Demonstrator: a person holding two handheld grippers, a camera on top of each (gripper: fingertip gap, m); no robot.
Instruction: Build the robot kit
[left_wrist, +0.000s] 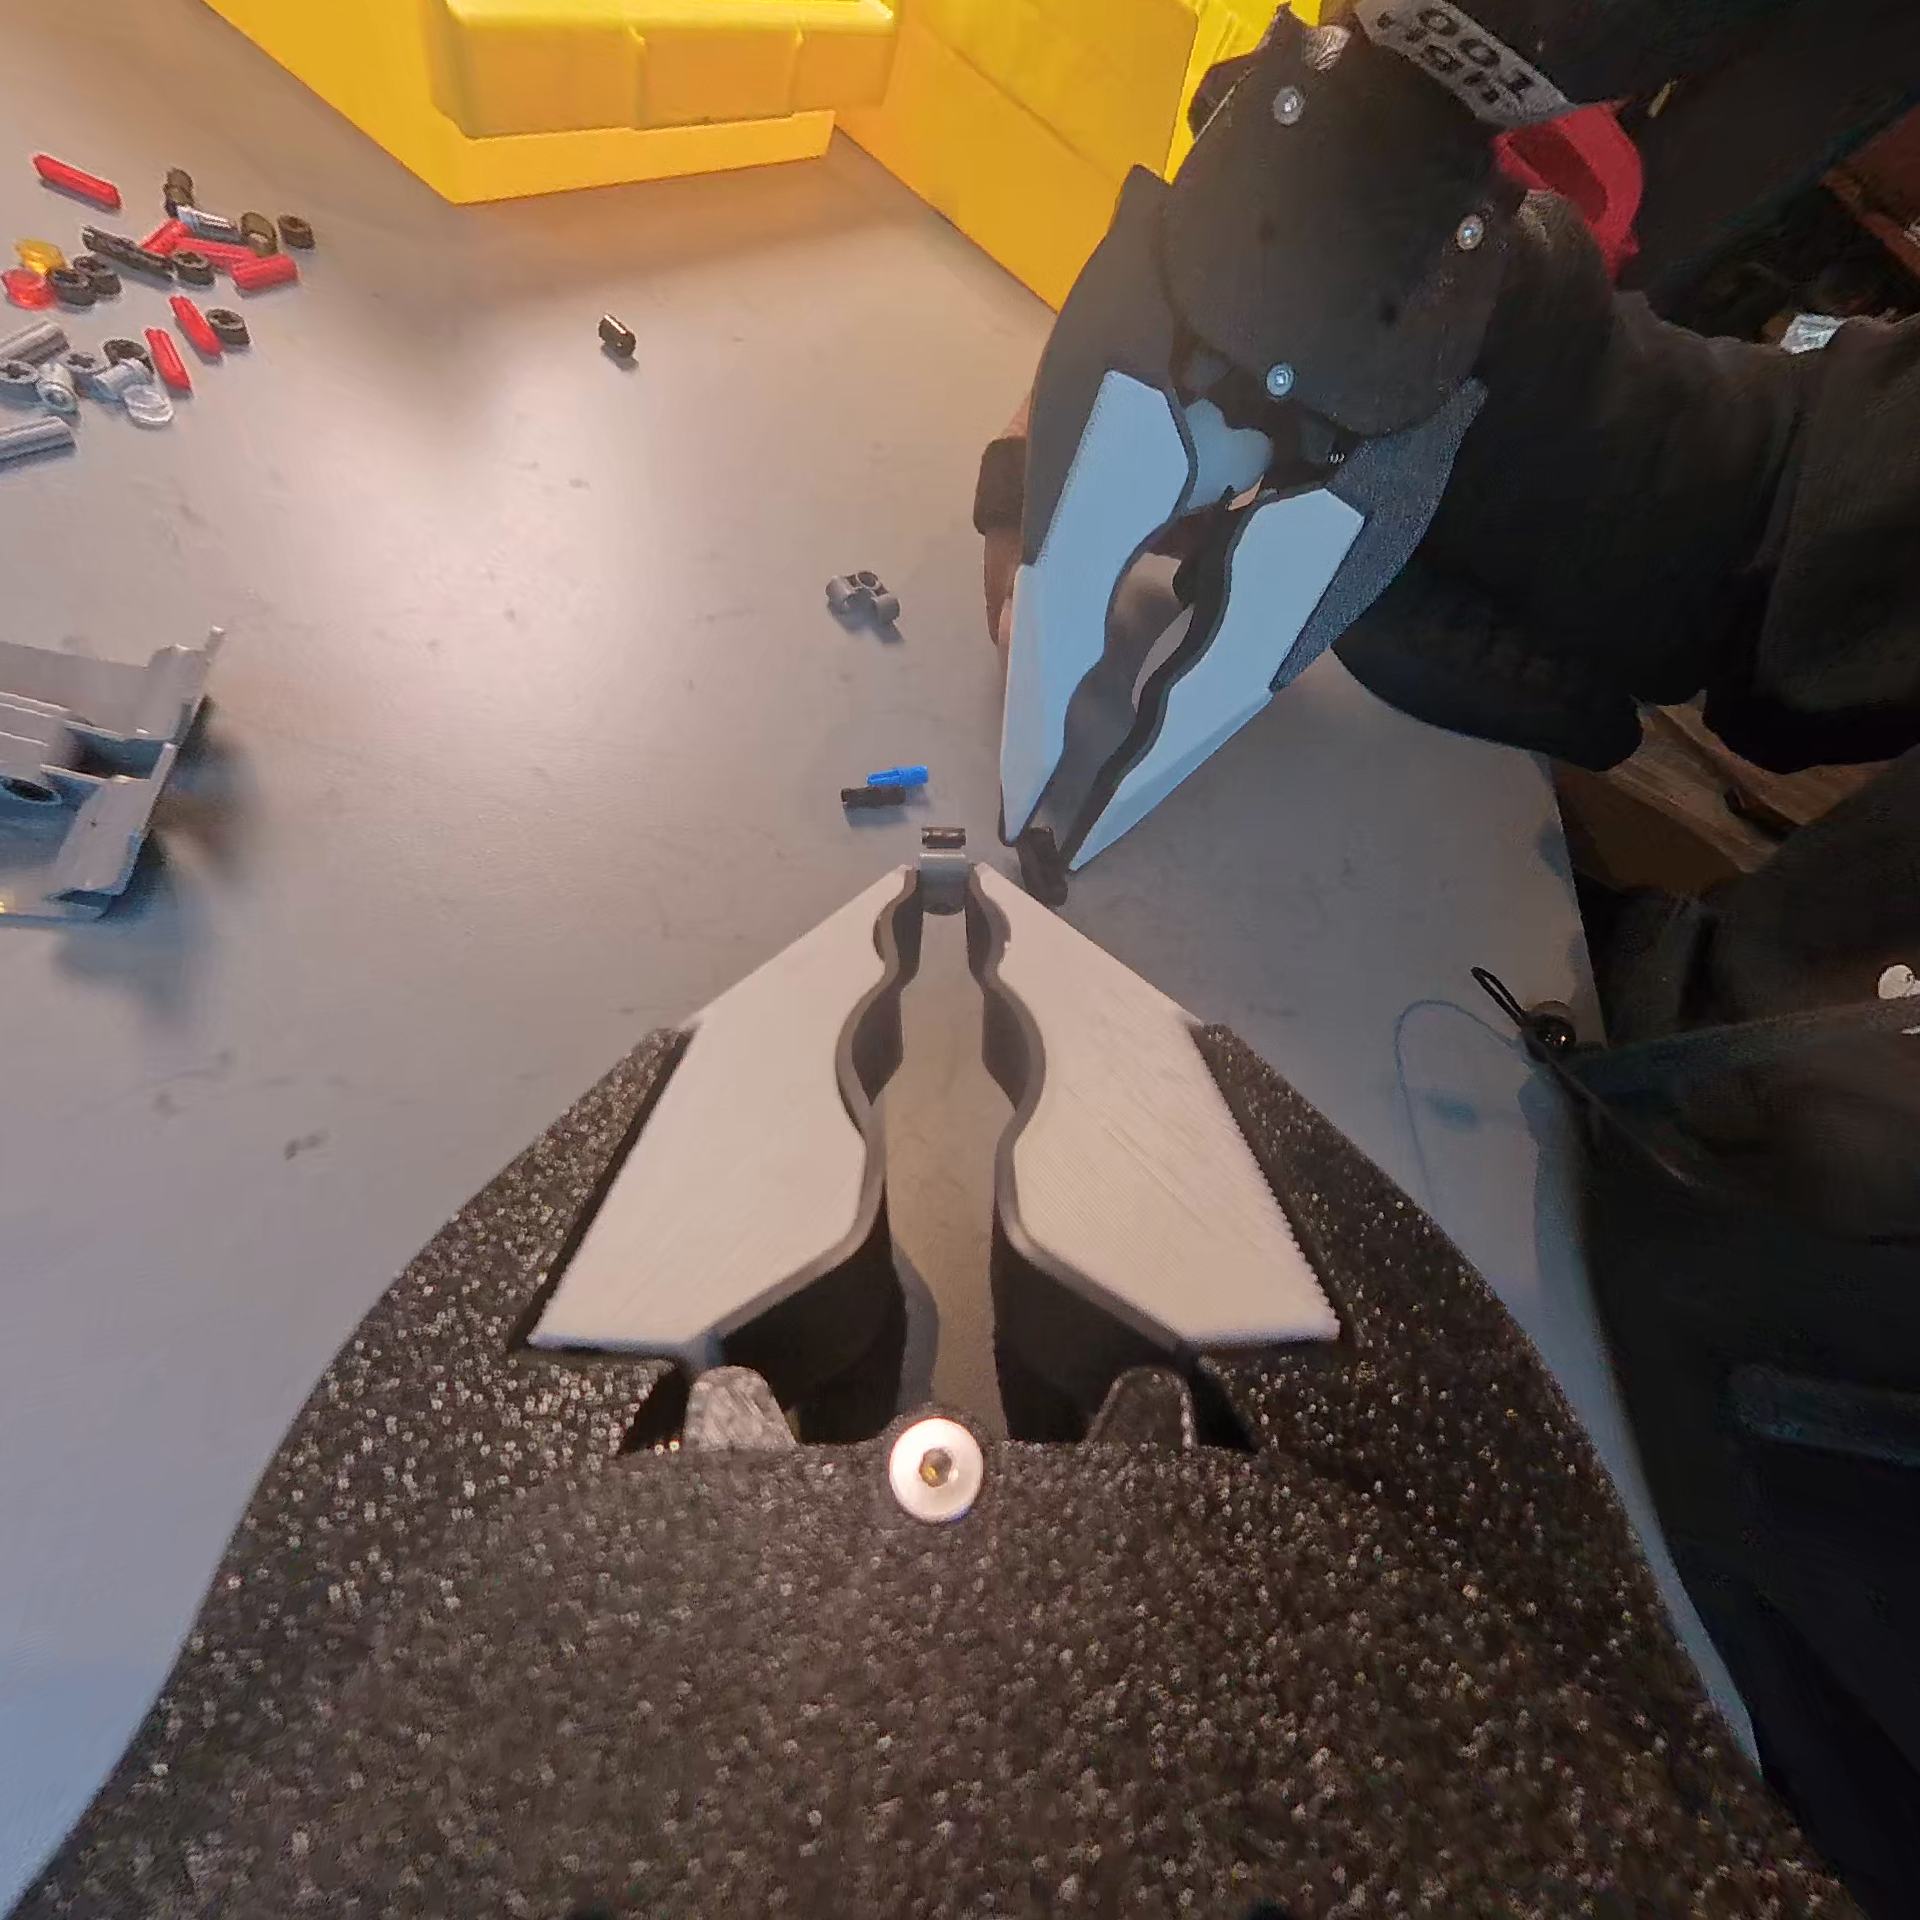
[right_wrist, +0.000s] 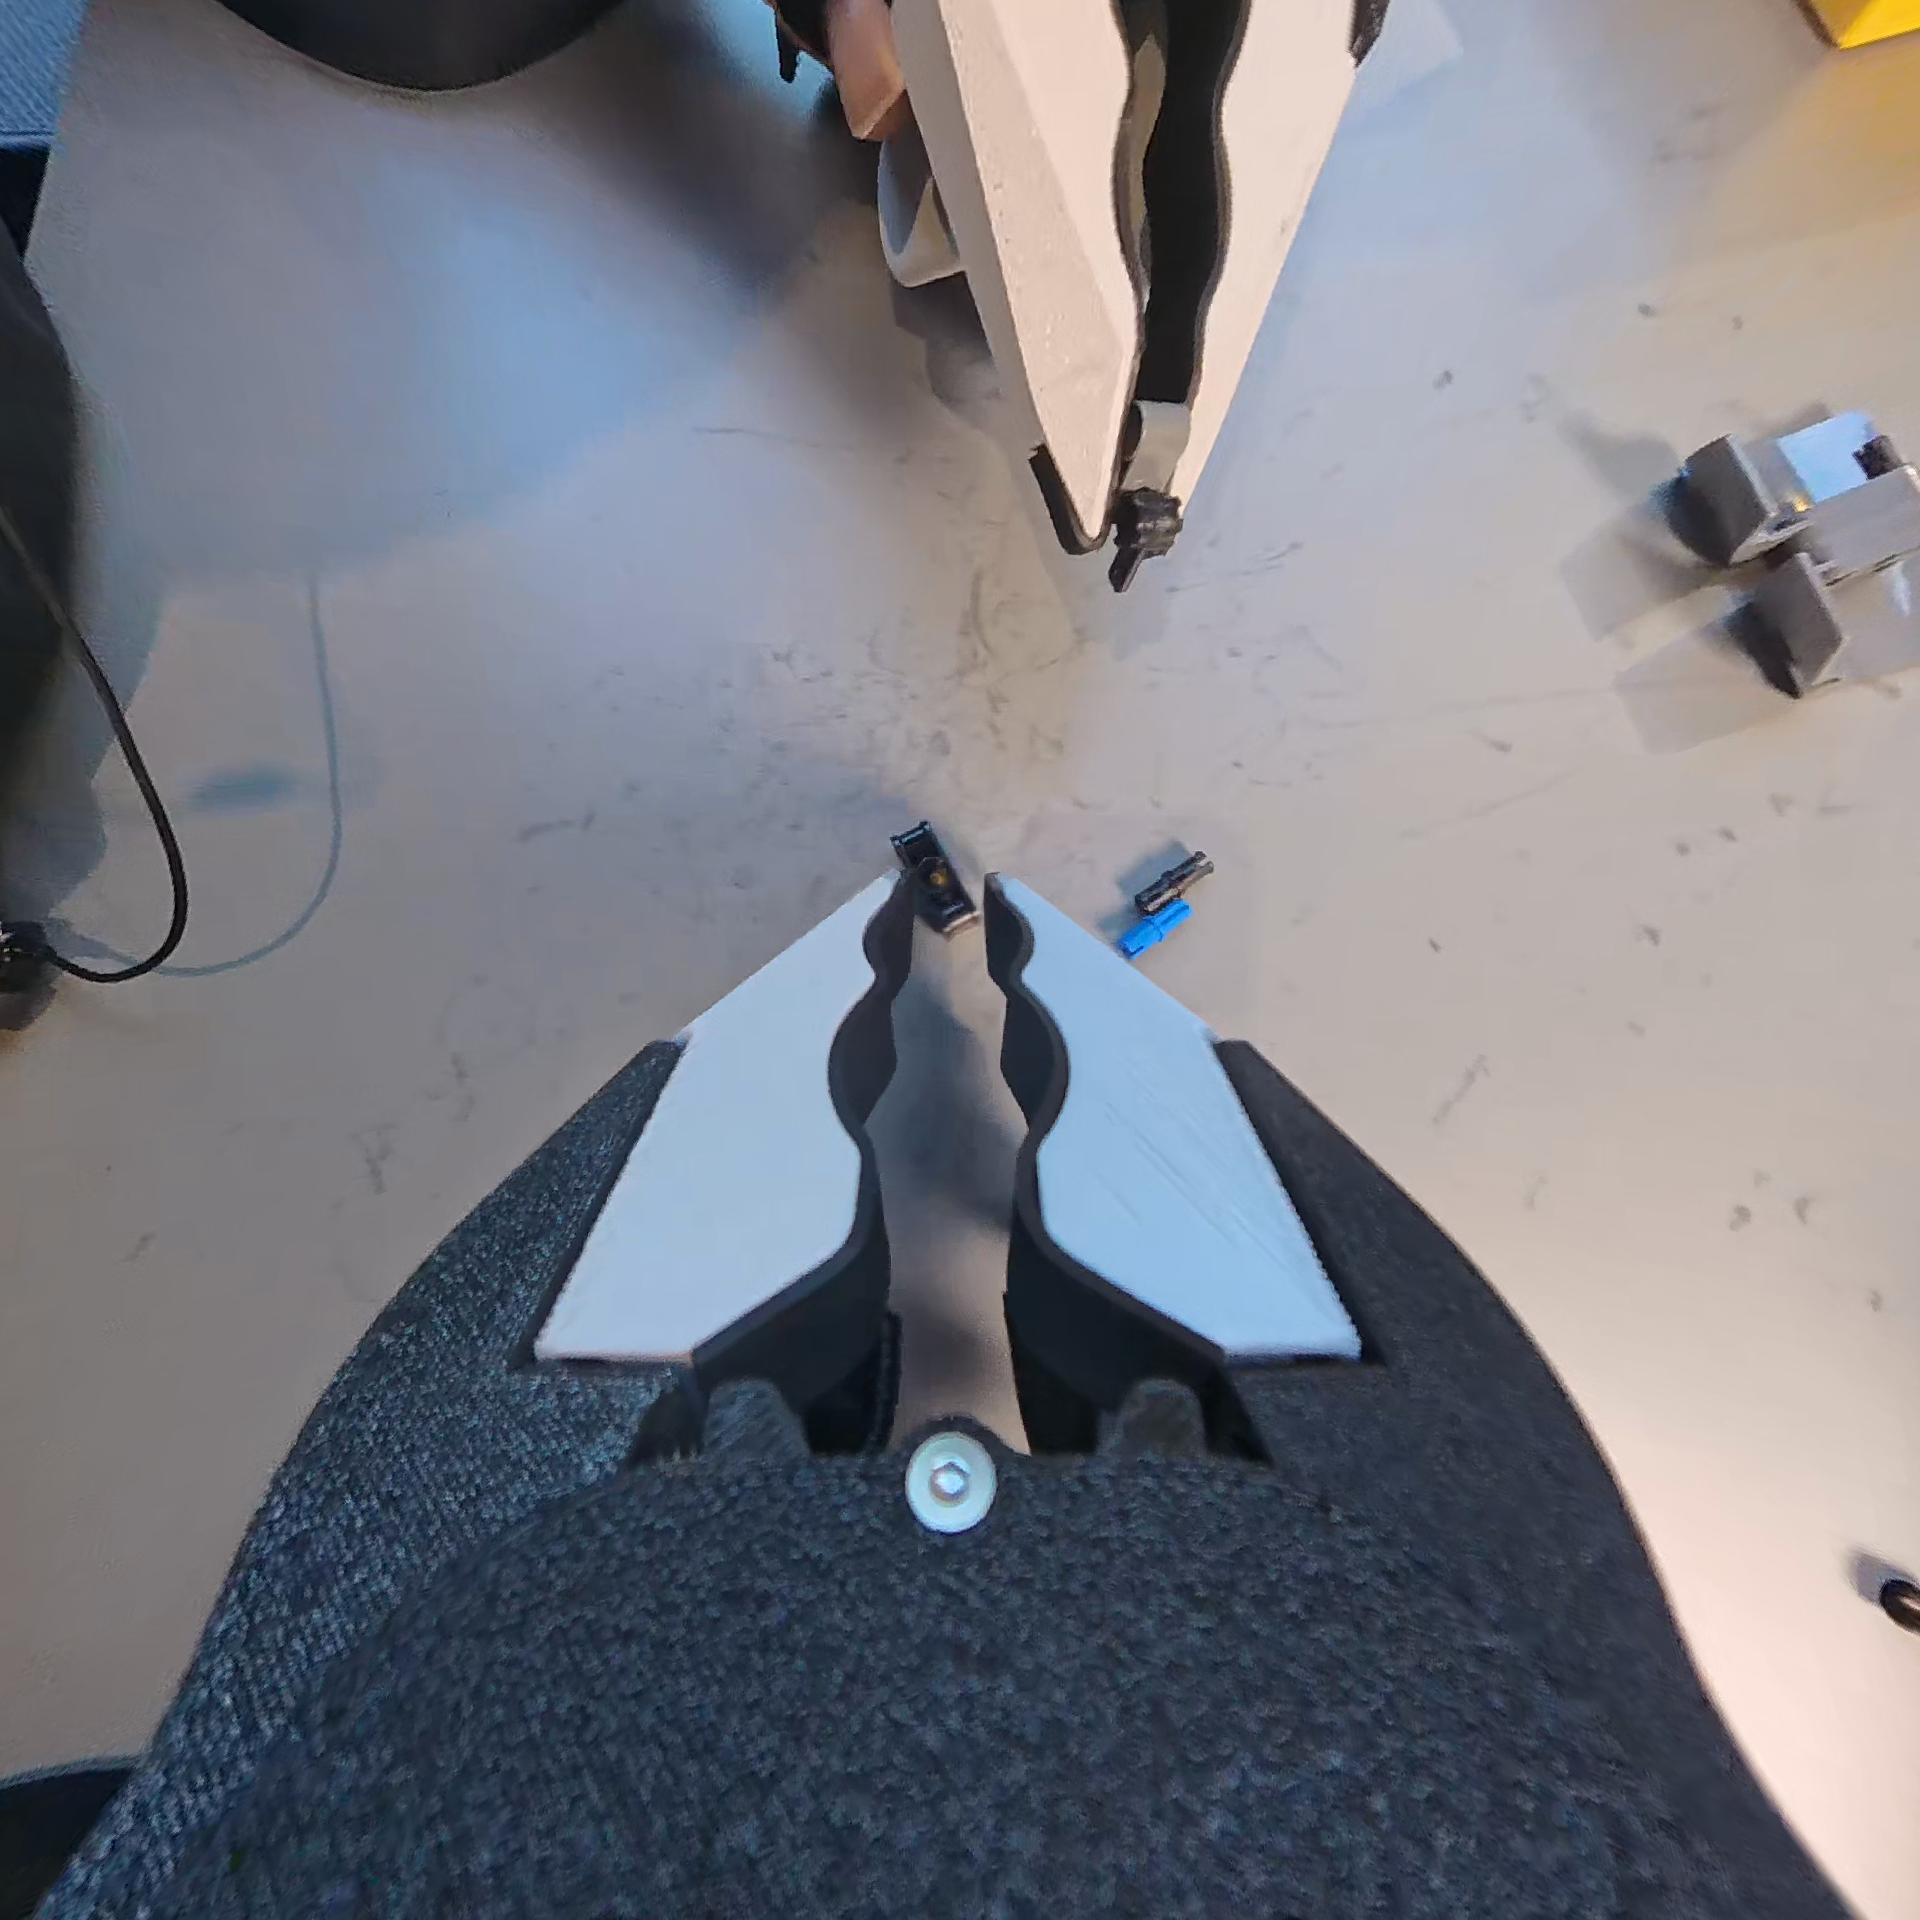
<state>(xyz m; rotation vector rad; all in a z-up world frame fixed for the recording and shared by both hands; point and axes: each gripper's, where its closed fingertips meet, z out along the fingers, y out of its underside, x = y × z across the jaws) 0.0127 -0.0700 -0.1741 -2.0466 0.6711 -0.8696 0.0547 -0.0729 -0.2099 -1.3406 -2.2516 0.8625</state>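
Left claw (left_wrist: 943, 883) pinches a small grey piece (left_wrist: 941, 876), right claw (right_wrist: 940, 894) nearly shut beside a black piece (right_wrist: 935, 883), tips nearly touching.

grey table (left_wrist: 520, 623) | yellow bins (left_wrist: 665, 94) | blue pin (right_wrist: 1153, 928) | red pieces (left_wrist: 177, 343)

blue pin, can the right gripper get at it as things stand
Probably yes for reach: the blue pin lies uncovered just beside the right gripper. But its jaws seem already shut on a small black piece.
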